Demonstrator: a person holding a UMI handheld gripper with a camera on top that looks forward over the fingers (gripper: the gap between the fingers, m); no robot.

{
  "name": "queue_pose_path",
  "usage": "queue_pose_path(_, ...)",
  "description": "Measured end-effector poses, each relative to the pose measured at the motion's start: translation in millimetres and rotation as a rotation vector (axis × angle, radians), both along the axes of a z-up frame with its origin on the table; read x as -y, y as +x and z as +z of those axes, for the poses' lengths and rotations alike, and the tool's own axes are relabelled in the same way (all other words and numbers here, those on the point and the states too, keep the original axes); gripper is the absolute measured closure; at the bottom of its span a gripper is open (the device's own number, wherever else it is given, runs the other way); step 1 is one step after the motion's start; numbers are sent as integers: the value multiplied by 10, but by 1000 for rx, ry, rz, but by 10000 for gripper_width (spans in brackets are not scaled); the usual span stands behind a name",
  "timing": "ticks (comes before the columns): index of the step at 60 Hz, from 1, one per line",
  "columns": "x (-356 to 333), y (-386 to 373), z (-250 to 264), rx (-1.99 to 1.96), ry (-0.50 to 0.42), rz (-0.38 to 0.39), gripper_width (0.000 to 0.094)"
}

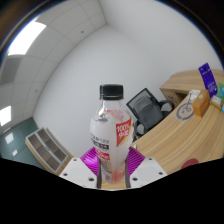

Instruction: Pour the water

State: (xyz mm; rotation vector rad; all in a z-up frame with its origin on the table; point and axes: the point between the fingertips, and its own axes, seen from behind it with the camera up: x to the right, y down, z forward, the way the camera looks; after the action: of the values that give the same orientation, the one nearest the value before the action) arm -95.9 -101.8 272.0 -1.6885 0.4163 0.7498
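Note:
A clear plastic bottle [110,130] with a black cap and a pink-and-white label stands between my gripper's fingers. My gripper [111,163] is shut on the bottle's lower body, with the purple pads [92,160] pressed on both sides. The bottle is held in the air, and the view is tilted, with the room leaning behind it. The bottle's base is hidden between the fingers. No cup or other vessel shows.
A wooden desk [185,120] lies to the right beyond the bottle, with a black office chair [148,108], a blue-purple box [208,76] and small items on it. A low cabinet [45,148] stands at the left by the white wall.

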Motion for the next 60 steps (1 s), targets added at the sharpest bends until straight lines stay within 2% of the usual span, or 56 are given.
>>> queue_pose_path(7, -1, 627, -263, 328, 15, -87, 616)
queue_pose_path(16, -19, 1109, -876, 627, -43, -149, 615)
queue_pose_path(25, -47, 1366, -1494, 707, -117, -149, 617)
queue_pose_path(39, 7, 1468, -2154, 723, -200, -124, 611)
queue_pose_path(44, 13, 1464, -2121, 725, -159, -148, 614)
queue_pose_path(48, 26, 1463, -2133, 739, -160, -152, 606)
queue_pose_path(58, 51, 1491, -2156, 729, -204, -149, 415)
queue_pose_path(60, 81, 1484, -2173, 723, -230, -140, 322)
